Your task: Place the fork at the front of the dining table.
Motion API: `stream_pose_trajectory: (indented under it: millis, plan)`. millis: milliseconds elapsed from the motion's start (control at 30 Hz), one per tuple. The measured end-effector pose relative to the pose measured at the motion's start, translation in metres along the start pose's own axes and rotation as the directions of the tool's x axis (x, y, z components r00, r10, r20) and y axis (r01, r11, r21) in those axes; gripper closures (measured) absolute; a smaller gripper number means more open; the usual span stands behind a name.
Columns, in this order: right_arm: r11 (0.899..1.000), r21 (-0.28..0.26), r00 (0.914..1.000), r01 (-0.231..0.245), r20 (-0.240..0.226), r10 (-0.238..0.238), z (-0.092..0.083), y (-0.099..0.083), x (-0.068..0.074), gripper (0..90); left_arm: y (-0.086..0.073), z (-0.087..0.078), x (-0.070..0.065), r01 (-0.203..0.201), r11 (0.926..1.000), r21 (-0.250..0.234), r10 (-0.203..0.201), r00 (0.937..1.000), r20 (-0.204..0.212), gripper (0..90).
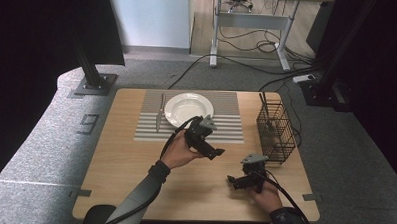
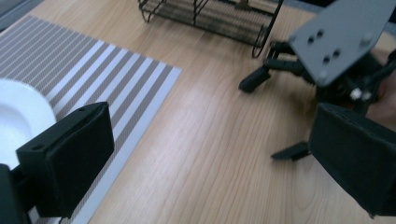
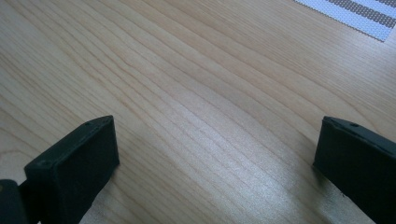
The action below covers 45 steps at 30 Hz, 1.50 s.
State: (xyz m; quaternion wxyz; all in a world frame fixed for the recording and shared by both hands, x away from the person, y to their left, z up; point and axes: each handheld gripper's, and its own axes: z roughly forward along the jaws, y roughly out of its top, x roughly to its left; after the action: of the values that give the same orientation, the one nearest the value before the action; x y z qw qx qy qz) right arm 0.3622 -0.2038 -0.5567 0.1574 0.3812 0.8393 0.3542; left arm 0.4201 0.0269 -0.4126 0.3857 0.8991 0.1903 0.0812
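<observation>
My left gripper [image 1: 209, 142] is held just above the table, in front of the white plate [image 1: 188, 109], with its jaws pointing right. In the left gripper view the left gripper [image 2: 210, 168] stands wide open over bare wood with nothing between its jaws. The plate [image 2: 18, 121] and the striped placemat [image 2: 93, 79] lie to the left there, and the other hand's gripper [image 2: 327, 60] is ahead. My right gripper [image 1: 235, 182] is low near the table's front right and points left. Its jaws are also wide apart over bare wood in the right gripper view, where the right gripper [image 3: 215, 168] is empty.
A knife [image 1: 159, 113] lies on the placemat [image 1: 226, 128] left of the plate. A black wire basket [image 1: 276, 129] with dark utensil handles [image 1: 263, 102] stands at the table's right edge; the basket [image 2: 210, 18] sits beyond the right gripper. A placemat corner [image 3: 364, 14] lies ahead.
</observation>
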Motion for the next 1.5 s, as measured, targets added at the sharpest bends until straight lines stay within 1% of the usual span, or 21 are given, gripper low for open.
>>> stream_pose_trajectory:
  millis: [33, 67, 100, 133, 167, 300, 333, 433, 467, 600, 633, 667, 767, 800, 933, 967, 1000, 1100, 1300, 1433, 1500]
  plan:
    - [1.000, 0.000, 1.0000, 0.000, 0.000, 0.000, 0.000, 0.000, 0.000, 0.0, 0.000, 0.000, 0.000, 0.000, 1.0000, 0.000, 0.000, 1.0000, 0.000, 1.0]
    - [1.000, -0.002, 1.0000, -0.001, 0.001, 0.001, 0.000, 0.000, 0.000, 0.0, 0.004, 0.000, 0.000, 0.003, 1.0000, -0.003, -0.003, 1.0000, 0.002, 1.0]
    - [1.000, -0.005, 1.0000, -0.002, 0.003, 0.002, 0.000, 0.000, 0.000, 0.0, 0.012, 0.002, 0.001, 0.006, 0.9999, -0.014, -0.006, 0.9999, 0.010, 1.7]
    - [1.000, -0.005, 1.0000, -0.002, 0.003, 0.002, 0.000, 0.000, 0.000, 0.0, 0.012, 0.002, 0.001, 0.006, 0.9999, -0.014, -0.006, 0.9999, 0.010, 1.9]
    - [1.000, -0.003, 1.0000, 0.003, 0.003, -0.003, 0.000, 0.000, 0.000, 0.0, 0.016, 0.003, 0.001, 0.004, 0.9998, -0.017, -0.004, 1.0000, 0.009, 2.3]
    - [1.000, -0.003, 1.0000, 0.002, 0.002, -0.002, 0.000, 0.000, 0.000, 0.0, 0.033, 0.008, 0.001, -0.024, 0.9996, -0.017, 0.024, 0.9997, 0.001, 3.5]
    - [1.000, -0.003, 1.0000, 0.002, 0.002, -0.002, 0.000, 0.000, 0.000, 0.0, 0.040, 0.011, 0.000, -0.042, 0.9990, -0.018, 0.042, 0.9991, -0.005, 5.0]
    - [1.000, -0.003, 1.0000, 0.001, 0.002, -0.001, 0.000, 0.000, 0.000, 0.0, 0.048, 0.014, -0.001, -0.059, 0.9980, -0.021, 0.059, 0.9982, -0.004, 7.5]
    - [1.000, -0.003, 1.0000, 0.000, 0.002, 0.000, 0.000, 0.000, 0.000, 0.0, 0.052, 0.016, -0.002, -0.069, 0.9974, -0.022, 0.068, 0.9976, -0.005, 10.2]
    - [1.000, -0.003, 1.0000, 0.001, 0.002, -0.001, 0.000, 0.000, 0.000, 0.0, 0.065, 0.024, -0.004, -0.092, 0.9954, -0.028, 0.092, 0.9957, 0.003, 13.8]
    - [1.000, -0.005, 1.0000, -0.001, 0.003, 0.001, 0.000, 0.000, 0.000, 0.0, 0.071, 0.028, -0.005, -0.099, 0.9947, -0.029, 0.099, 0.9950, 0.012, 14.1]
    - [1.000, -0.005, 1.0000, -0.001, 0.003, 0.001, 0.000, 0.000, 0.000, 0.0, 0.071, 0.028, -0.005, -0.099, 0.9947, -0.029, 0.099, 0.9950, 0.012, 14.1]
    - [1.000, -0.003, 1.0000, 0.000, 0.001, 0.000, 0.000, 0.000, 0.000, 0.0, 0.082, 0.038, -0.006, -0.107, 0.9938, -0.027, 0.108, 0.9938, 0.025, 14.7]
    - [1.000, -0.003, 1.0000, 0.000, 0.001, 0.000, 0.000, 0.000, 0.000, 0.0, 0.082, 0.038, -0.006, -0.107, 0.9938, -0.027, 0.108, 0.9938, 0.025, 15.2]
    - [1.000, -0.002, 1.0000, 0.002, 0.002, -0.002, 0.000, 0.000, 0.000, 0.0, 0.092, 0.047, -0.008, -0.115, 0.9930, -0.026, 0.116, 0.9928, 0.029, 17.0]
    - [1.000, -0.002, 1.0000, 0.002, 0.002, -0.002, 0.000, 0.000, 0.000, 0.0, 0.097, 0.052, -0.009, -0.116, 0.9928, -0.029, 0.117, 0.9928, 0.029, 17.8]
    - [1.000, -0.002, 1.0000, 0.002, 0.002, -0.002, 0.000, 0.000, 0.000, 0.0, 0.097, 0.052, -0.009, -0.116, 0.9928, -0.029, 0.117, 0.9928, 0.029, 18.4]
    - [1.000, -0.002, 1.0000, 0.006, 0.005, -0.006, 0.000, 0.000, 0.000, 0.0, 0.104, 0.059, -0.010, -0.117, 0.9926, -0.032, 0.118, 0.9922, 0.040, 20.0]
    - [1.000, -0.001, 1.0000, 0.005, 0.003, -0.005, 0.000, 0.000, 0.000, 0.0, 0.114, 0.074, -0.014, -0.140, 0.9897, -0.029, 0.142, 0.9884, 0.054, 23.8]
    - [1.000, -0.001, 1.0000, 0.000, 0.001, 0.000, 0.000, 0.000, 0.000, 0.0, 0.119, 0.084, -0.017, -0.152, 0.9882, -0.020, 0.153, 0.9861, 0.064, 29.0]
    - [1.000, -0.002, 1.0000, 0.002, 0.002, -0.002, 0.000, 0.000, 0.000, 0.0, 0.121, 0.088, -0.018, -0.153, 0.9881, -0.018, 0.154, 0.9855, 0.071, 33.0]
